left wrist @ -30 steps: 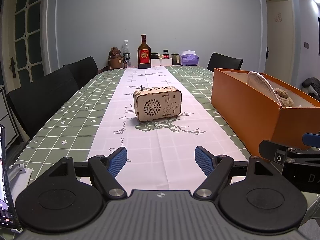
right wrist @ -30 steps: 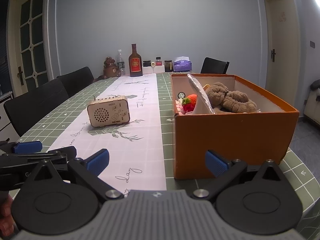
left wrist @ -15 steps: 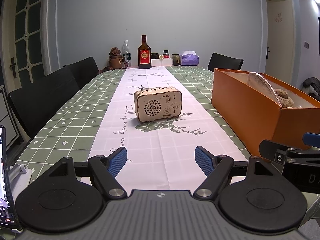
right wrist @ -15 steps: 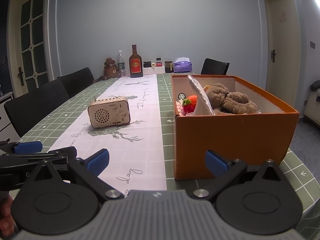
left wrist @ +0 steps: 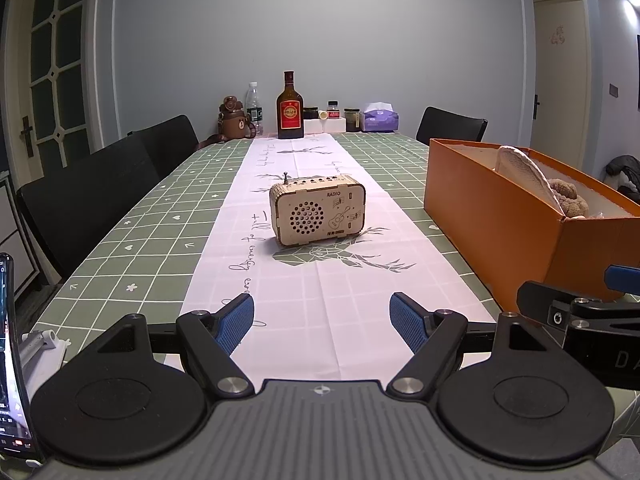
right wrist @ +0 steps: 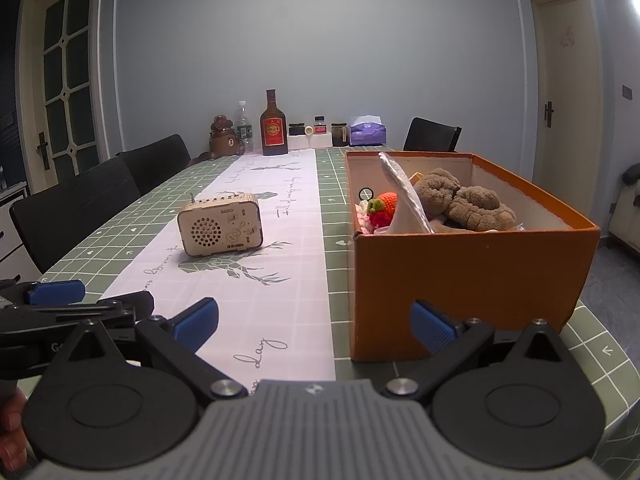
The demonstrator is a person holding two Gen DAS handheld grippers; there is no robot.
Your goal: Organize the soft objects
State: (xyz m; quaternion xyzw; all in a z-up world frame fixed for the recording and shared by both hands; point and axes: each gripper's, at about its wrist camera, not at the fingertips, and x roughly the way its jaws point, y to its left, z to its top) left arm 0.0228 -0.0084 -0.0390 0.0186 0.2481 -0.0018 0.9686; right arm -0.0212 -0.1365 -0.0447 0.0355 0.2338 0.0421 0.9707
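Observation:
An orange box (right wrist: 472, 272) stands on the table at the right; it also shows in the left wrist view (left wrist: 492, 208). Inside it lie a brown plush toy (right wrist: 464, 200), a red knitted strawberry (right wrist: 386, 204) and a white slipper (right wrist: 404, 196) standing on edge. The slipper (left wrist: 528, 172) and plush (left wrist: 568, 200) peek over the rim in the left wrist view. My left gripper (left wrist: 322, 322) is open and empty above the white runner. My right gripper (right wrist: 314, 322) is open and empty just before the box's near corner.
A wooden radio (left wrist: 318, 210) stands mid-table on the runner, also in the right wrist view (right wrist: 220, 228). Bottles, jars, a bear flask (left wrist: 234, 120) and a tissue pack (left wrist: 380, 120) line the far end. Black chairs (left wrist: 88, 196) stand along the left. A phone (left wrist: 12, 360) is at the left edge.
Both views have drifted very slightly; the scene sits a touch lower in the right wrist view. Both grippers stay open and empty.

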